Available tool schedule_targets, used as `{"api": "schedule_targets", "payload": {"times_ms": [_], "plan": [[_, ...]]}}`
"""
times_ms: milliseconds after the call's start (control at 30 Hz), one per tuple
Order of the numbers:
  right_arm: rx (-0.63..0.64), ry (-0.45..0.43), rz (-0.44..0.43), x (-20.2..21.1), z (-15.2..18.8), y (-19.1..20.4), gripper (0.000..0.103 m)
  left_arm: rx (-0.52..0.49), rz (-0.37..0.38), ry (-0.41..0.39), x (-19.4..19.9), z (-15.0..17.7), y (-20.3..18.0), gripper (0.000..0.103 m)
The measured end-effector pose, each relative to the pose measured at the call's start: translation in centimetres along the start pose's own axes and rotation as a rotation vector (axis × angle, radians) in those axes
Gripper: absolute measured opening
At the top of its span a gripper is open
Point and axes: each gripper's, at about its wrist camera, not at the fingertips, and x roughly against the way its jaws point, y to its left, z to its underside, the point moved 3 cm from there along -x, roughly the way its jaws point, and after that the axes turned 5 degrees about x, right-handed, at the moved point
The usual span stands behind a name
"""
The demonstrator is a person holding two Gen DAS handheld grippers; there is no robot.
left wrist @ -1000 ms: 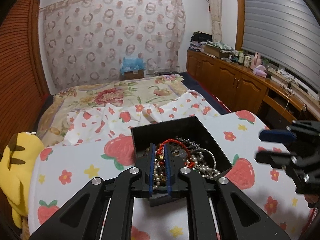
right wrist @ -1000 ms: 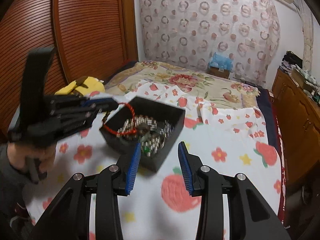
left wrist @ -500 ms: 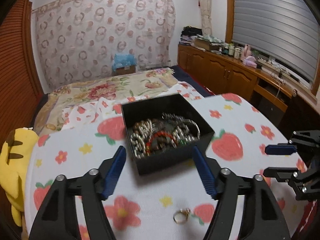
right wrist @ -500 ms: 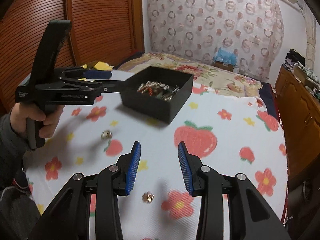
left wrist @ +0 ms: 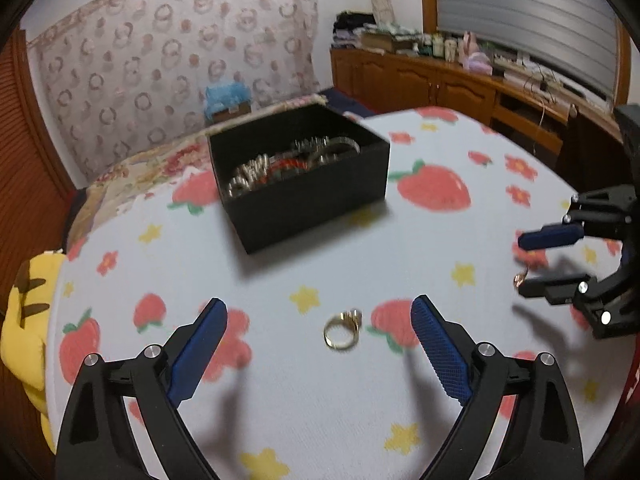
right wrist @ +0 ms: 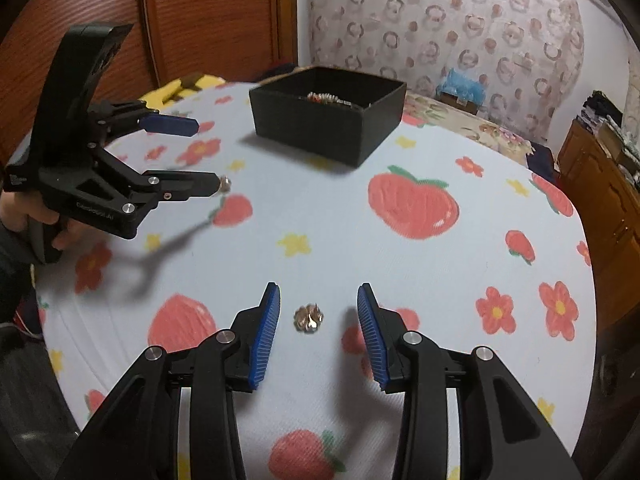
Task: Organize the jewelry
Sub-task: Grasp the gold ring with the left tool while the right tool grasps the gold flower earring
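writing: claw-body lettering too blurred for me to read | left claw (left wrist: 320, 340) released, just spread wide, tilted down over gold ring (left wrist: 341, 332) | right claw (right wrist: 318, 330) released, straddling rose-gold piece (right wrist: 308, 319)

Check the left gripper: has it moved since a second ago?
Yes. The left gripper has pulled back from over the black box toward the near side of the table, and now frames the gold ring. Its jaws have just been opening.
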Motion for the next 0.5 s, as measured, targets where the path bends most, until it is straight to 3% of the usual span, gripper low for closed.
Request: {"api": "schedule_targets", "payload": {"times_ms": [133,333,433,500], "plan": [[0.029,0.027,0.007,-0.34,0.41,0.52,0.042,0.009,0.009,0.030,-0.48,0.61,0.16,0.090],[0.037,0.025,-0.005,-0.26,0.40,0.67,0.017,0.019,0.035,0.052,-0.72,1.09,0.22,0.090],[0.041,0.025,-0.005,-0.20,0.42,0.72,0.017,0.016,0.053,0.055,-0.76,1.15,0.04,0.089],[0.038,0.020,-0.005,-0.04,0.47,0.73,0.017,0.017,0.067,0.052,-0.62,1.16,-0.04,0.078]]}}
